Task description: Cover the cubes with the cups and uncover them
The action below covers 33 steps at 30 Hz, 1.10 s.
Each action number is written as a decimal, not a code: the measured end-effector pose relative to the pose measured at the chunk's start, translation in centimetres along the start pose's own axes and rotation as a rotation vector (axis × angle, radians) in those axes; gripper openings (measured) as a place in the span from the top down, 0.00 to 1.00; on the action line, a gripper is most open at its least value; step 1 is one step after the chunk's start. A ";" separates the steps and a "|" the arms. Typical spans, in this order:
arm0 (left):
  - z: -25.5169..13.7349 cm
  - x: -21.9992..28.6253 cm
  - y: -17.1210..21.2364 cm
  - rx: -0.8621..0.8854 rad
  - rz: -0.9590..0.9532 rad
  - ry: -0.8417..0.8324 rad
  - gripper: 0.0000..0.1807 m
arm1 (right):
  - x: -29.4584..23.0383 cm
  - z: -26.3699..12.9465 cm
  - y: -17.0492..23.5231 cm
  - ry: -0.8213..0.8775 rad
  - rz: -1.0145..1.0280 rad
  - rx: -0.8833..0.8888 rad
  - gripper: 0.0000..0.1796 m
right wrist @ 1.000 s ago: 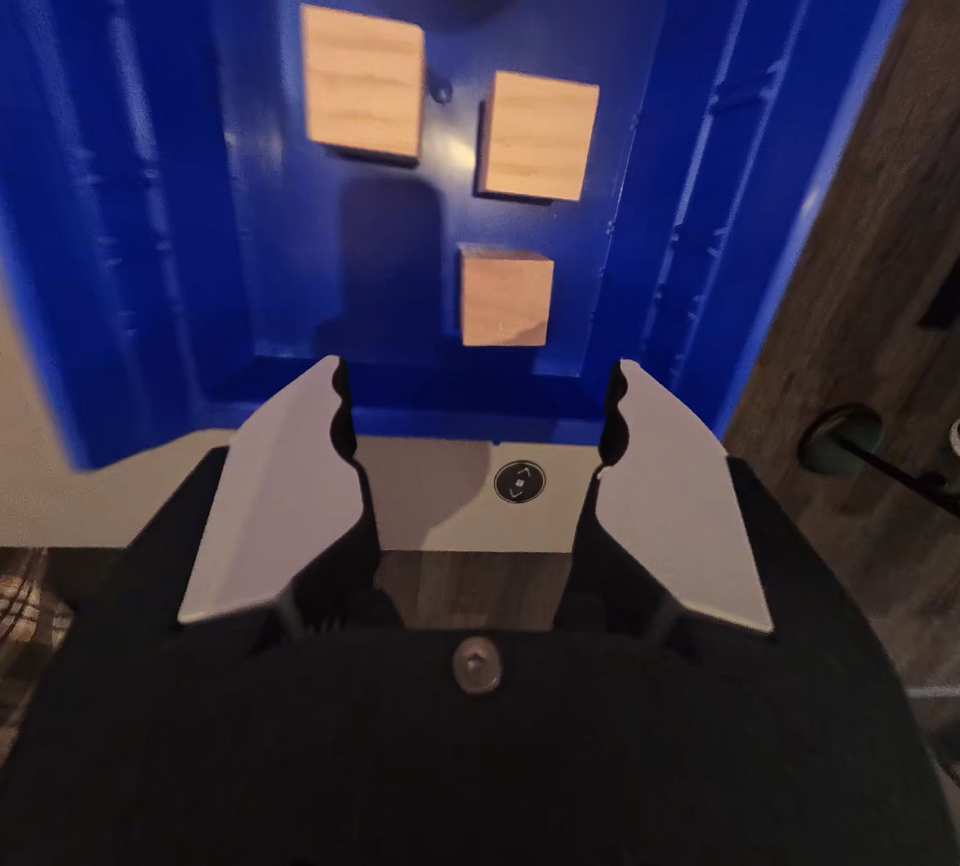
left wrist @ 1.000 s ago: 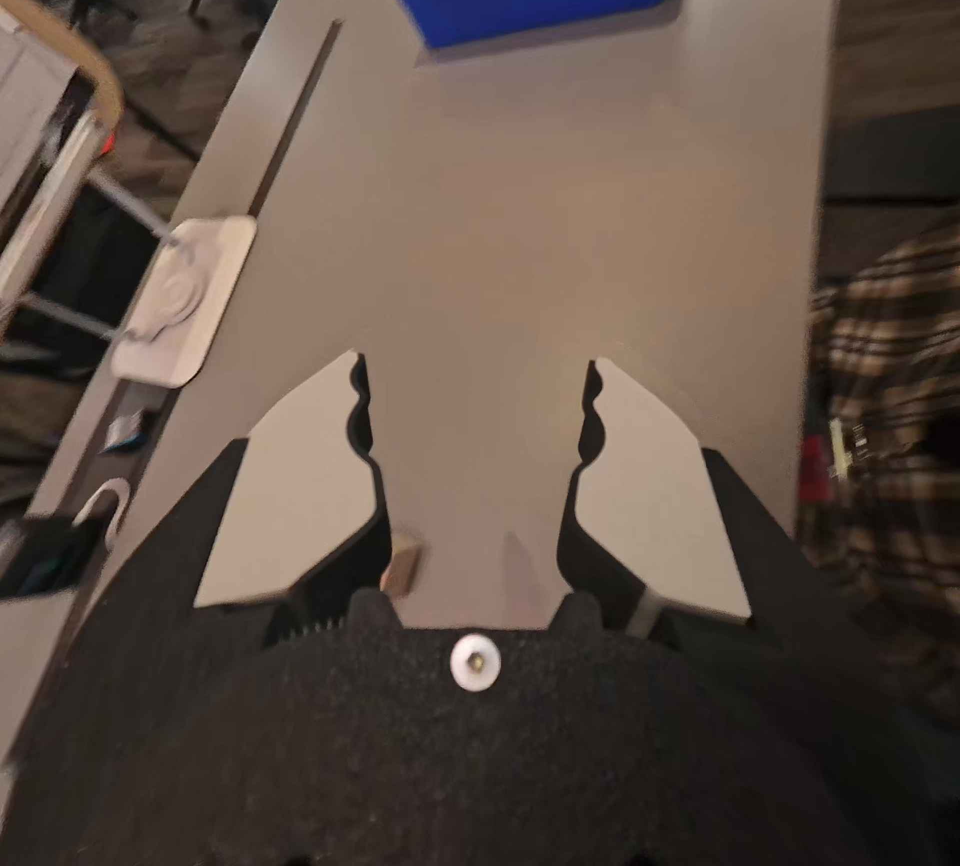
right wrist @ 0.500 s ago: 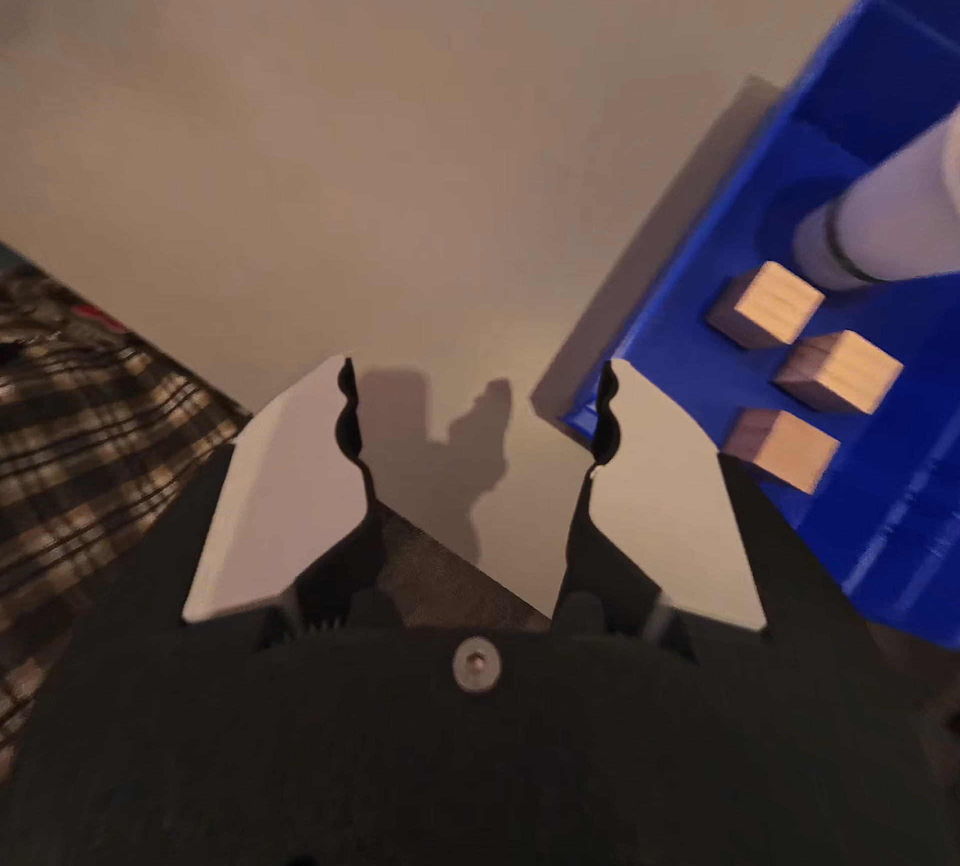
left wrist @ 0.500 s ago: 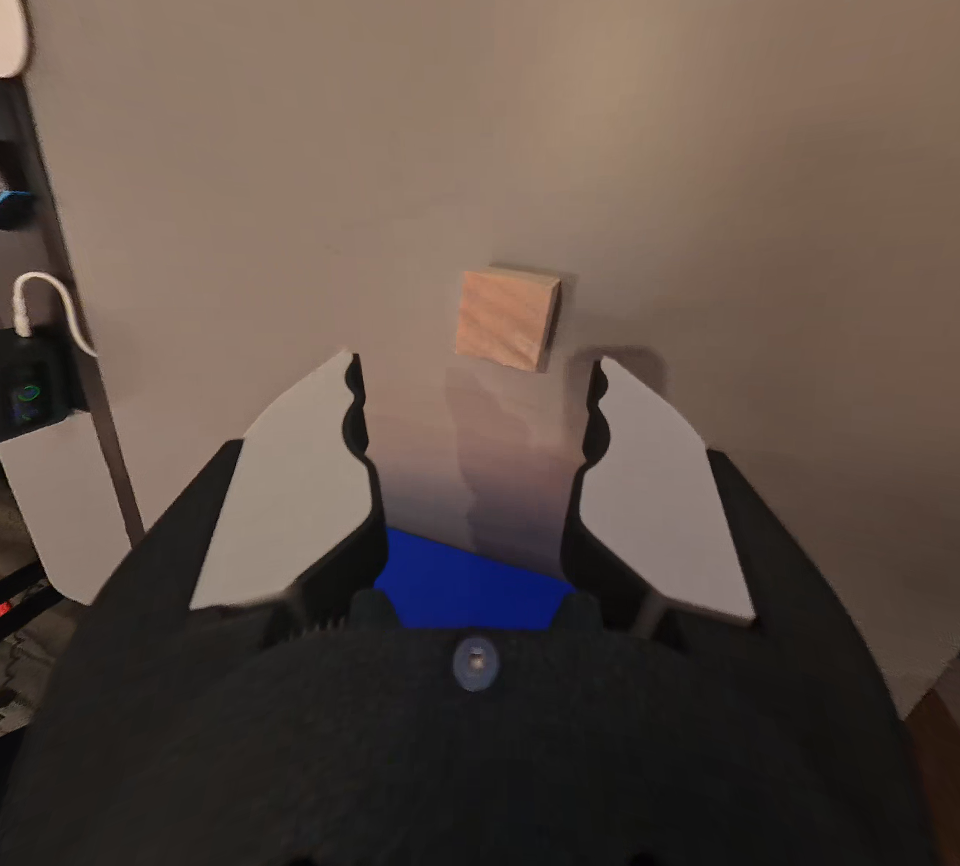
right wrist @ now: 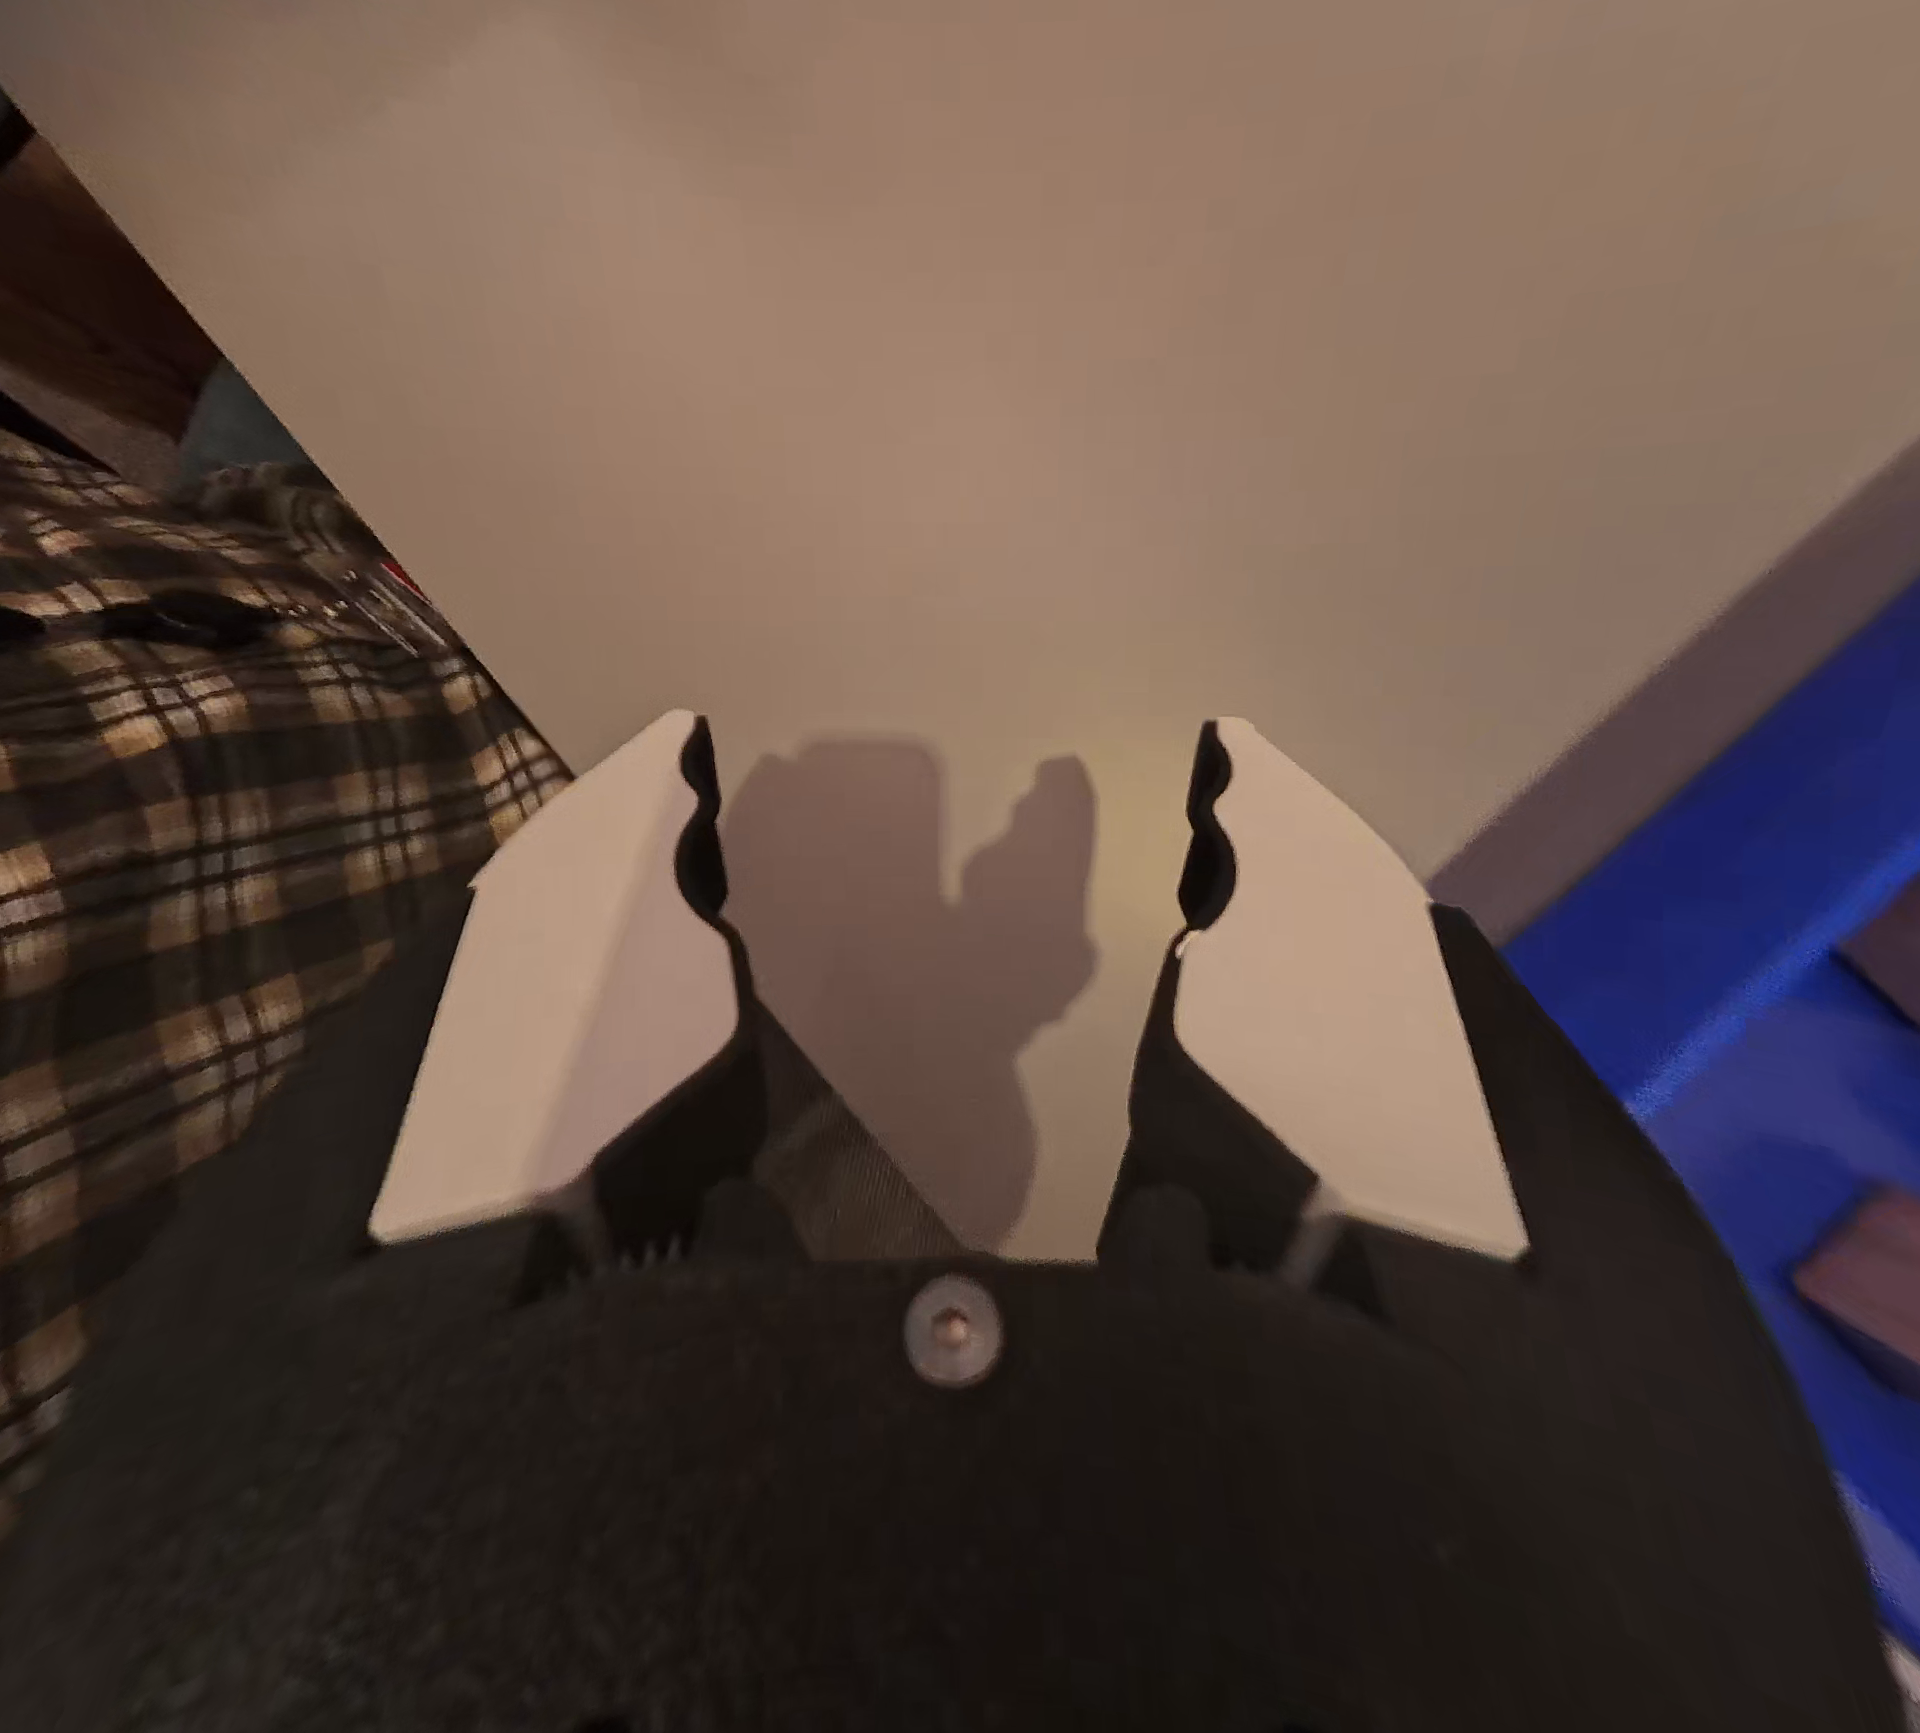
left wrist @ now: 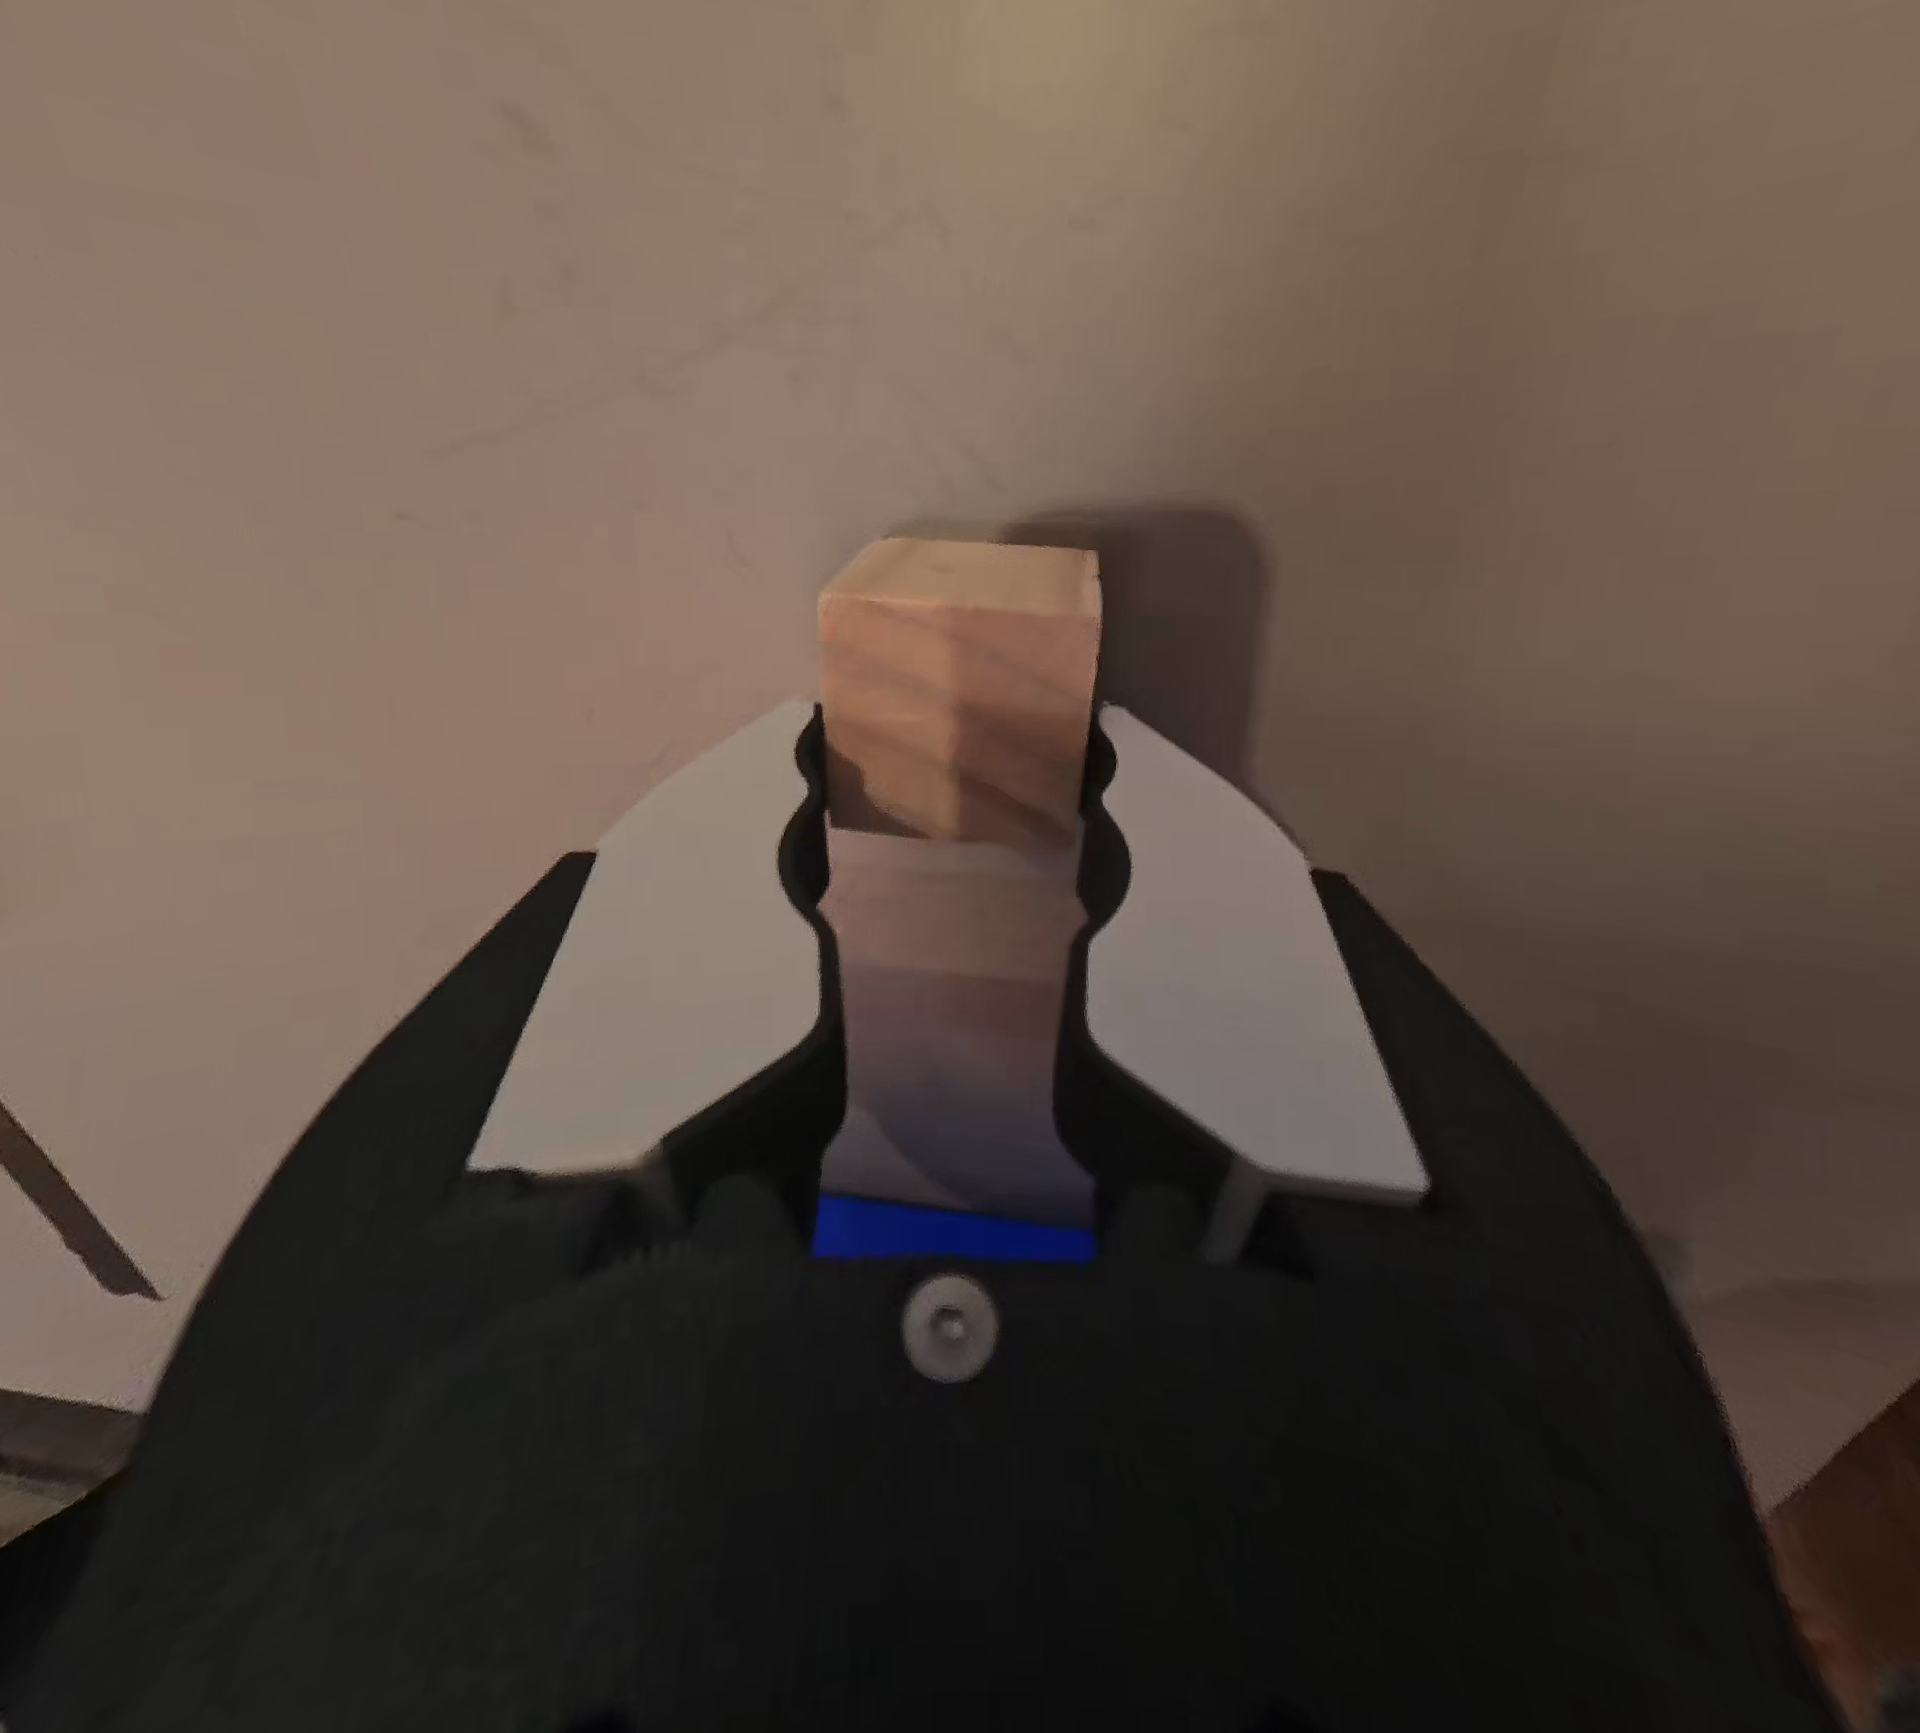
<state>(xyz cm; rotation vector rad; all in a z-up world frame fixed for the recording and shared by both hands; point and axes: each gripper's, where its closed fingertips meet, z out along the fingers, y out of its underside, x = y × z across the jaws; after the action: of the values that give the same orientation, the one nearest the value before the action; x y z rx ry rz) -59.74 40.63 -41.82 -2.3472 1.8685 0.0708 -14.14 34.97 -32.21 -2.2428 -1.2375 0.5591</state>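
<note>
A light wooden cube (left wrist: 956,644) sits between the tips of my left gripper (left wrist: 956,743), which is shut on its two sides over the beige table (left wrist: 935,177). I cannot tell whether the cube rests on the table or hangs just above it. My right gripper (right wrist: 951,748) is open and empty above bare table, near the table's corner. The blue bin (right wrist: 1714,956) is at the right edge of the right wrist view, with dark cube shapes (right wrist: 1870,1288) inside. No cup is in view.
A sliver of the blue bin (left wrist: 951,1231) shows under my left gripper. Plaid fabric (right wrist: 208,800) lies beyond the table edge at the left of the right wrist view. A dark slot (left wrist: 62,1205) runs at the table's lower left.
My left gripper moved forward onto the cube and shut on it. My right gripper stayed open and swung left; the bin slid to the frame edge and the white cup left view.
</note>
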 end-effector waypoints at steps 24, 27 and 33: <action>-12.3 10.0 -19.8 0.446 0.053 0.002 0.75 | -13.6 10.9 -17.2 -0.397 -0.463 0.506 0.72; -12.0 10.3 -20.3 0.456 0.061 0.014 0.75 | -13.8 10.8 -16.8 -0.422 -0.466 0.487 0.76; -11.9 10.8 -21.7 0.495 0.040 0.055 0.73 | -13.1 9.9 -15.4 -0.401 -0.440 0.413 0.76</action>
<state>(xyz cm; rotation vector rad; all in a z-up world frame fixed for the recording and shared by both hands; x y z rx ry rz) -36.80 33.29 -29.68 -1.9886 1.7084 -0.4072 -36.35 33.04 -29.09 -1.4999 -1.5797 1.0084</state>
